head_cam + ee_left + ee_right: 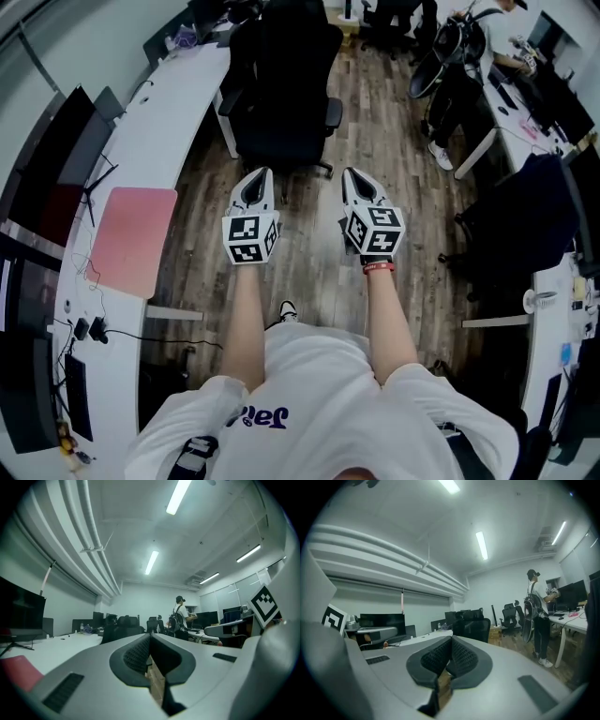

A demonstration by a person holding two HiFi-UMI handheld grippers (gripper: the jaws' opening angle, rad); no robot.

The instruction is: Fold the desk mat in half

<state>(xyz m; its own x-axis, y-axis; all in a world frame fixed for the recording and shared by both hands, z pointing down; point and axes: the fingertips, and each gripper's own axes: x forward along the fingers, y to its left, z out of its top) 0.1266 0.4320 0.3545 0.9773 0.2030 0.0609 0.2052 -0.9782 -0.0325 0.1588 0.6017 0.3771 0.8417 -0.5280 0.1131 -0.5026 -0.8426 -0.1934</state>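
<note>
Desk mat (136, 239) lies flat on the white counter (178, 122), well left of both sets of jaws. Left gripper (258, 178) and right gripper (357, 178) have jaws pressed together, empty, above the floor (375, 112).

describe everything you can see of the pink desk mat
The pink desk mat is a plain rectangle with rounded corners, matte and soft-looking. It lies flat and unfolded on the long white desk, close to the desk's open edge. Its top looks bare; thin cables lie just beside it. Nothing holds it.
</note>
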